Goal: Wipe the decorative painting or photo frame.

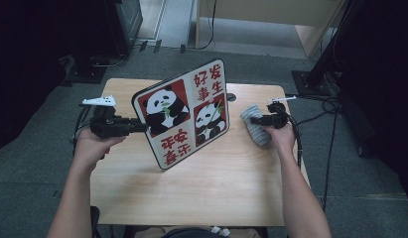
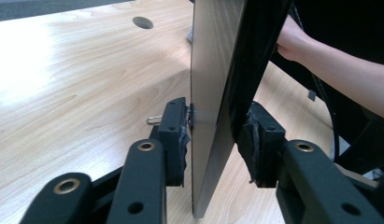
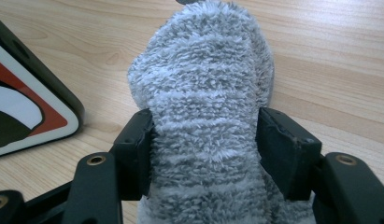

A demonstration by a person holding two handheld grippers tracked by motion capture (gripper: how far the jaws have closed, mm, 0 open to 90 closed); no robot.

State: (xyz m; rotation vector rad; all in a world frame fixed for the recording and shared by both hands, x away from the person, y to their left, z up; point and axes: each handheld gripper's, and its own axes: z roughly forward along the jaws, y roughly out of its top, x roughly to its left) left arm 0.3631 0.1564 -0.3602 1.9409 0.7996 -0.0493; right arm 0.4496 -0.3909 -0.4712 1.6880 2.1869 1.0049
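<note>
**Panda board held up at the counter's far left, grey cloth gripped at the right**

The left gripper [image 1: 140,127] clamps the left edge of a panda board [image 1: 184,111], which stands tilted on its lower corner near the middle of the wooden counter [image 1: 226,183]. The board shows two pandas and red Chinese characters. Near the counter's right edge, the right gripper [image 1: 254,120] pinches a grey fluffy cloth [image 1: 255,128] that lies on the wood. A small dark hole [image 1: 231,97] sits by the far edge.
</note>
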